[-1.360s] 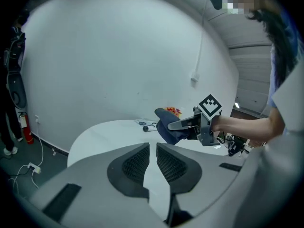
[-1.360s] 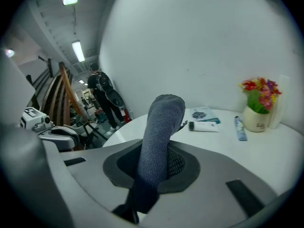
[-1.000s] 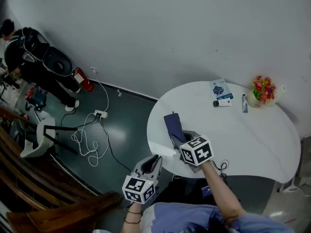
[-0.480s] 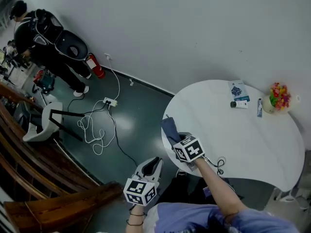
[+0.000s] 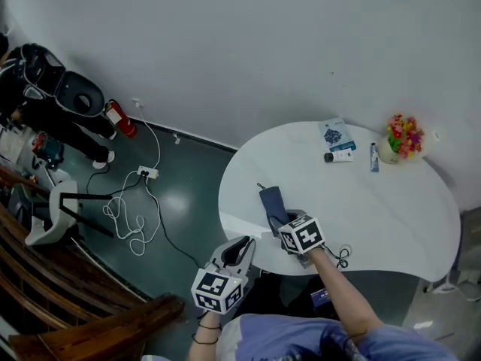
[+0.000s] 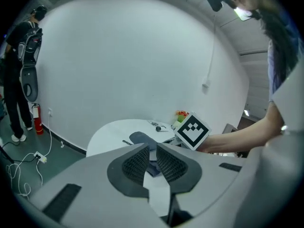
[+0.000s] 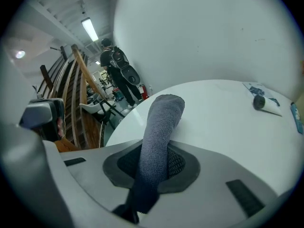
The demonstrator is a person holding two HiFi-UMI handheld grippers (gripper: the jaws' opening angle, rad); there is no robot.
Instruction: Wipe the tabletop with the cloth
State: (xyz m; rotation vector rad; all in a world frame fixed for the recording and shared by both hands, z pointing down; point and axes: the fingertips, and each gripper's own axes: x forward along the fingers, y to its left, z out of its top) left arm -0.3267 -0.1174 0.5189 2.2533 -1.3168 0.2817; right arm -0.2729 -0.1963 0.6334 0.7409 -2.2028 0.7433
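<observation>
A dark blue-grey cloth (image 5: 272,204) lies near the left front edge of the round white table (image 5: 391,209). My right gripper (image 5: 284,222) is shut on the cloth's near end. In the right gripper view the cloth (image 7: 158,132) runs out from between the jaws of the right gripper (image 7: 153,166) onto the tabletop. My left gripper (image 5: 236,252) hangs off the table's front left edge, over the floor. In the left gripper view the left gripper (image 6: 151,163) has its pads nearly together with nothing between them, and the cloth (image 6: 142,138) shows beyond.
At the table's back stand a small flower pot (image 5: 399,140), a booklet (image 5: 337,135), a small tube (image 5: 340,156) and a pen-like stick (image 5: 373,158). A cable (image 5: 340,256) lies at the front edge. A person (image 5: 41,96), a stool (image 5: 52,209), a power strip (image 5: 144,174) and a wooden rail (image 5: 68,299) are on the left.
My right gripper with the cloth has shifted slightly along the table's front left edge. The head view has swung, so the table sits a little to the left.
</observation>
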